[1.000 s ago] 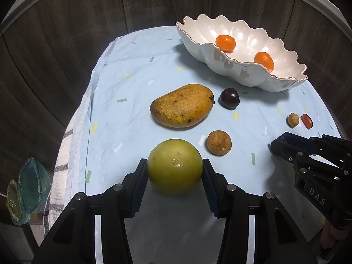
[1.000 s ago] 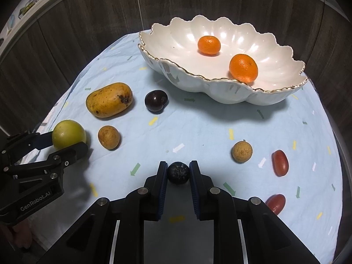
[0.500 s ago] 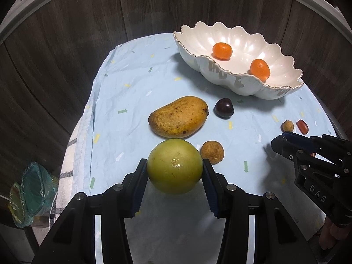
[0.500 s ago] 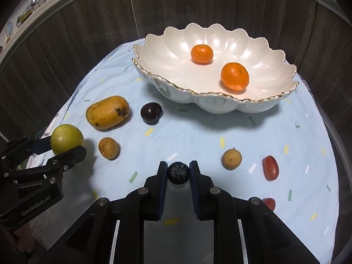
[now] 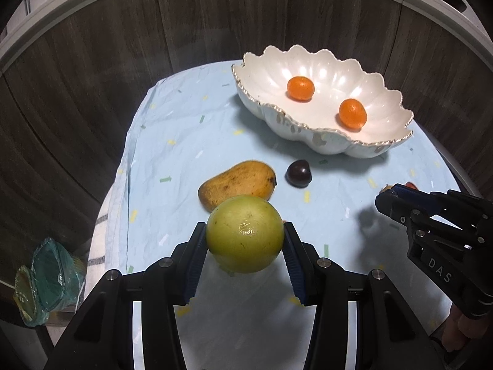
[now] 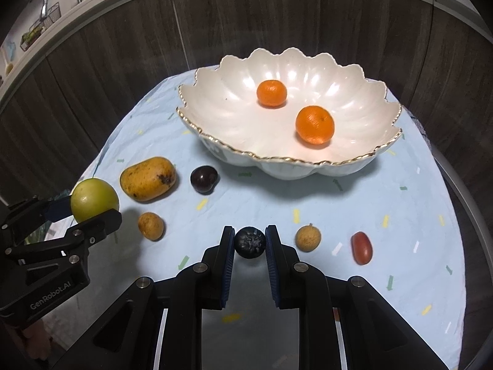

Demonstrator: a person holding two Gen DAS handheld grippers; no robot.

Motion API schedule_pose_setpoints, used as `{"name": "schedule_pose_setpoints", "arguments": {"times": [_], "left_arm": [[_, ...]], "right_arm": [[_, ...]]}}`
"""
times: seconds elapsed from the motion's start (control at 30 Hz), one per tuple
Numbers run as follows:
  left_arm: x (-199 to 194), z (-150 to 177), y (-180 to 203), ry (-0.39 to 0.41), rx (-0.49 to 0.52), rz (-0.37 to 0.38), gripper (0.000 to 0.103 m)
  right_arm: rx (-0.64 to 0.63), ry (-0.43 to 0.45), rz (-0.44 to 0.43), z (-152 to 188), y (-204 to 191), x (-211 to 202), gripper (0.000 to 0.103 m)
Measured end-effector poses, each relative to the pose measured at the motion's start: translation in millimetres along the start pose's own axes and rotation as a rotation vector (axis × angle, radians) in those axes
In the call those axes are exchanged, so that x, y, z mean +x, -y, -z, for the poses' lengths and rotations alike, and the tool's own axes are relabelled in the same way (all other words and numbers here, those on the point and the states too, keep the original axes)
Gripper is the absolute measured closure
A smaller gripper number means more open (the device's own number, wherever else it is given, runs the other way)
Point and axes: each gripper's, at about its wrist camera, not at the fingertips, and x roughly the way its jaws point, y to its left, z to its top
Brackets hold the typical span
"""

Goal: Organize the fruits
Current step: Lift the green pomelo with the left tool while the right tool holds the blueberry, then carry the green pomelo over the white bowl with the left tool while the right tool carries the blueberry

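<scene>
My left gripper [image 5: 245,237] is shut on a large yellow-green round fruit [image 5: 245,233], held above the light blue cloth [image 5: 172,160]; the same fruit [image 6: 94,199] shows at the left of the right wrist view. My right gripper [image 6: 249,242] is shut on a small dark blueberry [image 6: 249,242], also lifted. A white scalloped bowl [image 6: 222,135] at the back holds two oranges [image 6: 271,93] [image 6: 315,125]. On the cloth lie a mango [image 6: 148,178], a dark plum [image 6: 204,179], a brown round fruit [image 6: 151,225], a longan [image 6: 308,237] and a red oblong fruit [image 6: 362,247].
Dark wood panels [image 5: 92,77] ring the round table behind and to the left. A striped towel edge [image 5: 101,231] hangs at the cloth's left side, with a teal glass object [image 5: 46,280] below it. A person's fingers [image 5: 462,333] show under the right gripper.
Both grippers have risen with their fruit still held, so the table and the bowl look farther away. The green fruit now overlaps the mango in the left wrist view.
</scene>
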Motion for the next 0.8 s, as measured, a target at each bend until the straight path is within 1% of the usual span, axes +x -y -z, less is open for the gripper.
{"name": "schedule_pose_setpoints", "arguments": {"times": [0.33, 0.8], "left_arm": [[-6.1, -14.6, 12.9, 0.018, 0.021, 0.015, 0.056], [-11.8, -37.9, 27.1, 0.045, 0.041, 0.034, 0.056]], "right_arm": [[0.022, 0.041, 0.021, -12.7, 15.8, -11.6, 0.082], [0.047, 0.073, 0.039, -23.6, 31.0, -21.0, 0.082]]}}
